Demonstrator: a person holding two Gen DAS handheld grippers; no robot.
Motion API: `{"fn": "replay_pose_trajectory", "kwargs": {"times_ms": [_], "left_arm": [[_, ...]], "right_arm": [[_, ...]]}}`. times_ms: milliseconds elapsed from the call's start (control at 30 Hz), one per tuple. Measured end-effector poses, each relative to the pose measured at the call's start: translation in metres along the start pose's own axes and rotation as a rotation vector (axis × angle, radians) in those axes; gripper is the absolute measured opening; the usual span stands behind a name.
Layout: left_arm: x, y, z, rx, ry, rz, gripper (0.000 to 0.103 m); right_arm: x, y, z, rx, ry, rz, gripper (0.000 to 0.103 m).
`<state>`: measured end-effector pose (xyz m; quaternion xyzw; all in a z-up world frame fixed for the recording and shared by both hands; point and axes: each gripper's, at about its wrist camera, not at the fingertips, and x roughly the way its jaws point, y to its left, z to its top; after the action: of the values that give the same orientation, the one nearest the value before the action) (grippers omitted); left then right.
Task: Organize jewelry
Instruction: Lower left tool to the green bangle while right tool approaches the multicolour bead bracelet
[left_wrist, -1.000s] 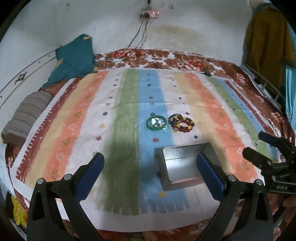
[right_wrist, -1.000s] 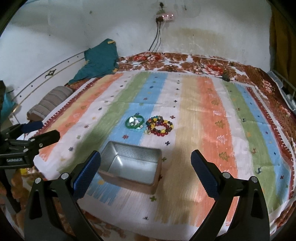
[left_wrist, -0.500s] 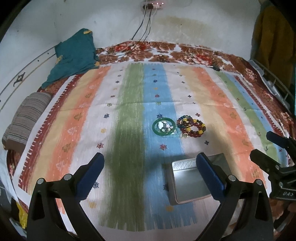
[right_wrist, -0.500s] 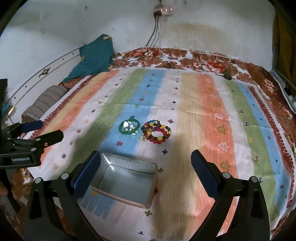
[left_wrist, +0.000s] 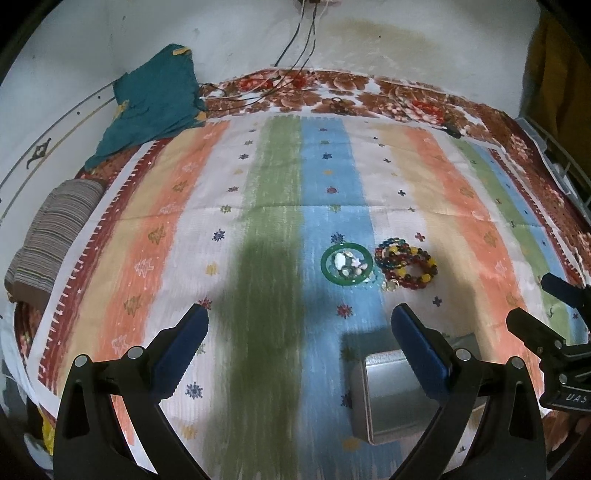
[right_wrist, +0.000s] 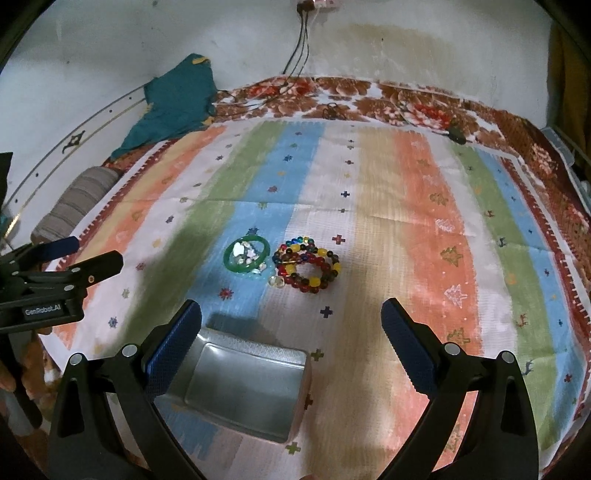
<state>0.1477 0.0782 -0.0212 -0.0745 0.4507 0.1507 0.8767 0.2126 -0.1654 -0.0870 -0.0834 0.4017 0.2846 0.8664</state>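
Observation:
A green bangle (left_wrist: 345, 264) with small pale trinkets inside it lies on the striped cloth; it also shows in the right wrist view (right_wrist: 246, 256). Beside it on the right lie coiled multicoloured bead bracelets (left_wrist: 405, 268), also seen in the right wrist view (right_wrist: 306, 268). An empty metal tin (right_wrist: 243, 387) stands nearer, also in the left wrist view (left_wrist: 391, 398). My left gripper (left_wrist: 299, 347) is open and empty, left of the tin. My right gripper (right_wrist: 291, 343) is open and empty, above the tin's far edge.
The striped cloth (left_wrist: 258, 221) covers a floral bedspread (left_wrist: 369, 92). A teal garment (left_wrist: 155, 96) lies at the back left, a striped pillow (left_wrist: 51, 240) at the left edge. Cables (left_wrist: 295, 55) hang from a wall socket. A small dark object (right_wrist: 457, 133) lies at the back right.
Both grippers have moved forward and tilted down toward the jewelry; the tin has slid lower in both views. Both grippers stay open and empty.

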Motion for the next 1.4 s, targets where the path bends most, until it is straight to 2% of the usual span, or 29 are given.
{"fn": "replay_pose_trajectory", "kwargs": {"times_ms": [400, 700, 1400], "left_arm": [[0.023, 0.003, 0.018, -0.007, 0.016, 0.019, 0.097], [0.056, 0.009, 0.026, -0.007, 0.079, 0.034, 0.096], [0.117, 0.006, 0.038, -0.011, 0.162, -0.011, 0.087]], "right_arm": [[0.026, 0.000, 0.016, -0.010, 0.043, 0.005, 0.099], [0.050, -0.005, 0.026, 0.013, 0.094, 0.013, 0.099], [0.106, -0.015, 0.042, 0.060, 0.187, 0.014, 0.098]]}}
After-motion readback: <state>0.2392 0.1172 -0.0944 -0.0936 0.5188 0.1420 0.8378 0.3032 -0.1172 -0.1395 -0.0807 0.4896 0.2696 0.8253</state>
